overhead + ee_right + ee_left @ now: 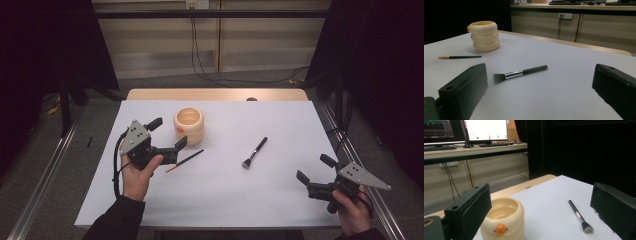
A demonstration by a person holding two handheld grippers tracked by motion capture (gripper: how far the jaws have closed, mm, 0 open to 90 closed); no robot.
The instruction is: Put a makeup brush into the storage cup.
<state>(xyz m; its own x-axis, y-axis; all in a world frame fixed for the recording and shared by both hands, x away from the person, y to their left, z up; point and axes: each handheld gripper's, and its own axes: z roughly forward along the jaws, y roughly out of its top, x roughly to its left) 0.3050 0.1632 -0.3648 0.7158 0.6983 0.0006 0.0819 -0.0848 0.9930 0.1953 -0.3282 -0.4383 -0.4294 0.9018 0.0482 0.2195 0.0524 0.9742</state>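
Note:
A cream cup (189, 125) shaped like stacked rings, with an orange knob on its side, stands left of centre on the white sheet. A thin paintbrush (185, 160) with an orange tip lies in front of it. A black makeup brush (254, 152) with a silver ferrule lies near the middle. My left gripper (169, 133) is open beside the cup, above the thin brush. My right gripper (314, 168) is open at the front right, holding nothing. In the left gripper view the cup (502, 220) and makeup brush (580, 217) lie between the jaws. In the right gripper view the makeup brush (520, 73), thin paintbrush (460, 57) and cup (484, 36) lie ahead.
The white sheet (280, 200) covers the table, with a strip of wooden edge (215, 94) at the far side. Black curtains hang at both sides. Cables run along the back wall. Monitors (484, 130) stand on a desk behind.

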